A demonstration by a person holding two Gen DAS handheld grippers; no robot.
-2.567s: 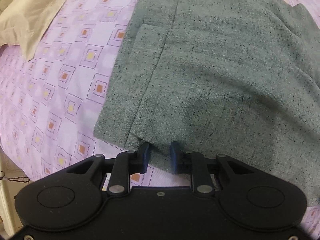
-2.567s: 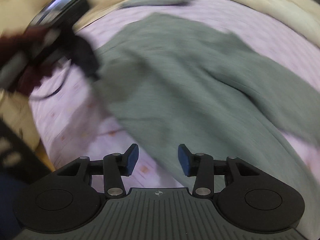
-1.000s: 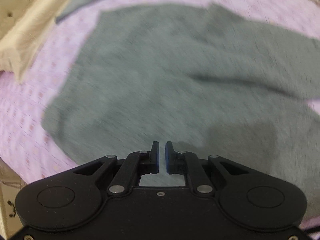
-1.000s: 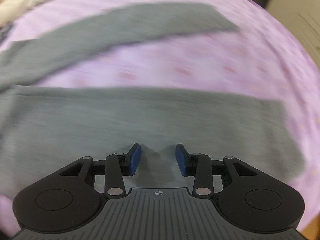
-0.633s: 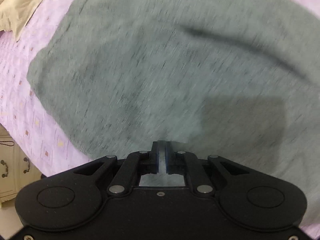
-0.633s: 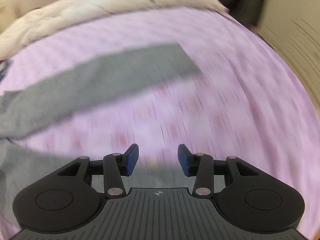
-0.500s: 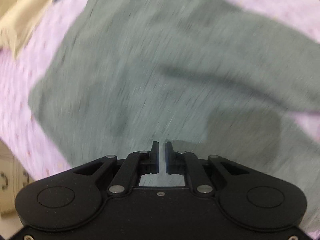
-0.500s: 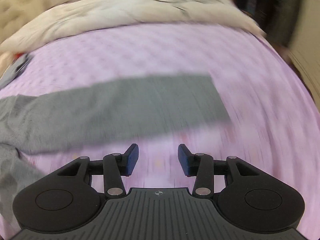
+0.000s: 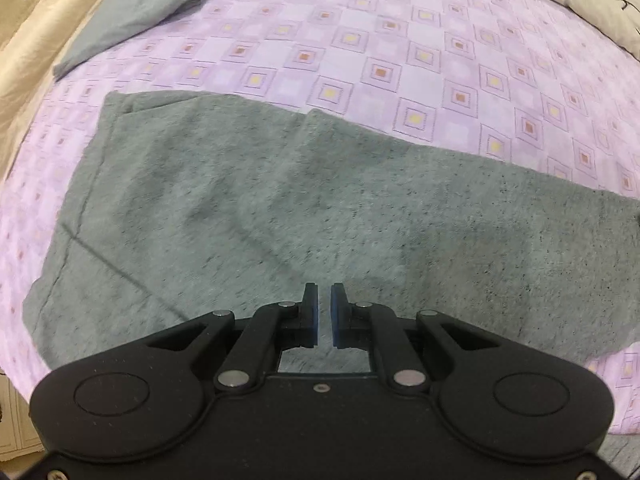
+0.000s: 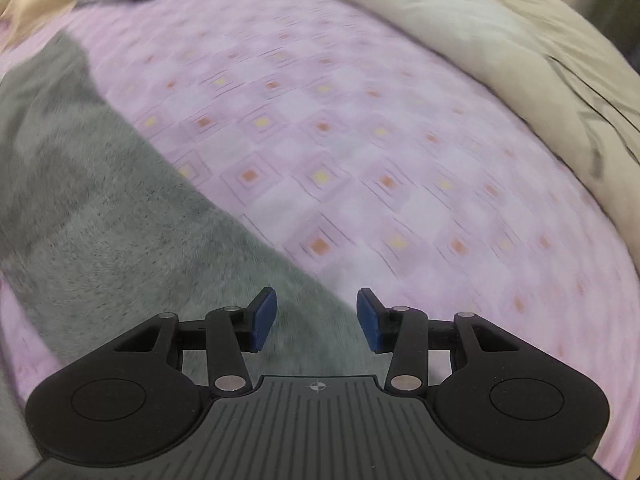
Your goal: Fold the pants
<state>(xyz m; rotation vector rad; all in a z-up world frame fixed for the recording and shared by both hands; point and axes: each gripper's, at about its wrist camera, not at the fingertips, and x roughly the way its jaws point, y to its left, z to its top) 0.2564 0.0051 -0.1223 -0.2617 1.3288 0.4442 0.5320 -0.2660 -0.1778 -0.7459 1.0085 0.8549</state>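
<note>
A bed covered by a lilac bedsheet (image 9: 420, 52) printed with small orange and yellow squares was seen in both wrist views, and it served as the ground for everything else. The grey pants (image 9: 280, 208) were spread flat on that bedsheet, along its near side, with one long edge running diagonally across the sheet in the right wrist view (image 10: 100, 220). A seam line was visible down the left part of the pants, and a darker crease was seen across the middle of the fabric. A cream duvet (image 10: 500, 48) was bunched along the far right edge of the bedsheet. A beige pillow (image 9: 36, 44) was lying at the far left edge of the sheet, and a second folded grey garment (image 9: 140, 12) was placed just beside it, well apart from the pants.

The left gripper (image 9: 324, 316) was held above the pants, pointed steeply down at the fabric; its blue-padded jaws were brought nearly together, with only a thin slit left between them and nothing clamped. The right gripper (image 10: 316, 316) was held over the diagonal edge of the pants, where grey fabric met bare sheet; its jaws were set apart and were empty. The right view was blurred.
</note>
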